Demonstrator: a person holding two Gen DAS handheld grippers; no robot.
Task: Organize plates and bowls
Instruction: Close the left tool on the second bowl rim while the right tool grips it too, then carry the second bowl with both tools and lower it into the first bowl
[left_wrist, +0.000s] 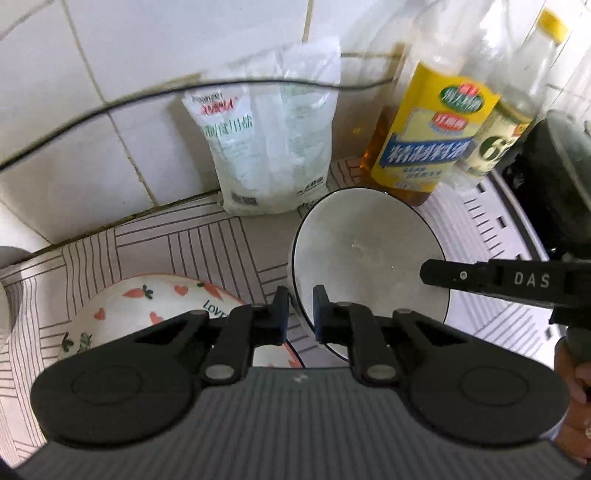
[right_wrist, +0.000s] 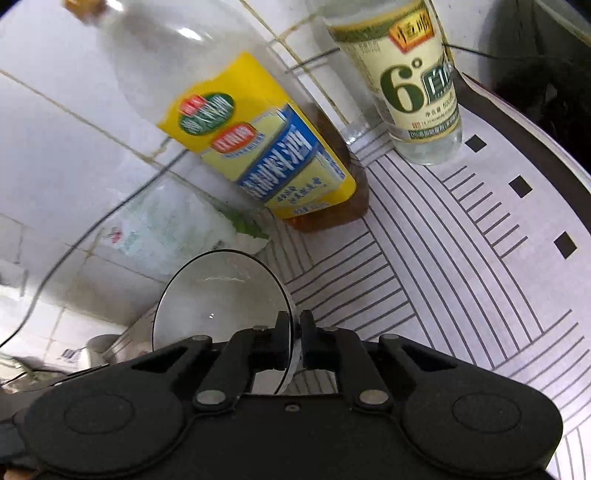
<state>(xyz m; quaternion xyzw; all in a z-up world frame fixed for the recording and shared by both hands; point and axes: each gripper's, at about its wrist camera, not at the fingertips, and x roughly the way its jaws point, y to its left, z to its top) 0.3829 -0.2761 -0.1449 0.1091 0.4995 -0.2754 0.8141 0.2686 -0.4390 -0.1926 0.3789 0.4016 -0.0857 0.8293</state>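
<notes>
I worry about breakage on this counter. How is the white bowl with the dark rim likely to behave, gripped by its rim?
The white bowl looks glazed and glossy, so probably stiff, fragile and slippery. The left gripper and right gripper each pinch only its thin rim, so it may pivot or slip if tilted.

Left gripper (left_wrist: 300, 308) jaws narrowly parted astride white bowl (left_wrist: 369, 273) near rim, right gripper (right_wrist: 294, 341) jaws pinched on the opposite rim, reaching in from the right, bare hand (left_wrist: 576, 384) behind its handle.
</notes>
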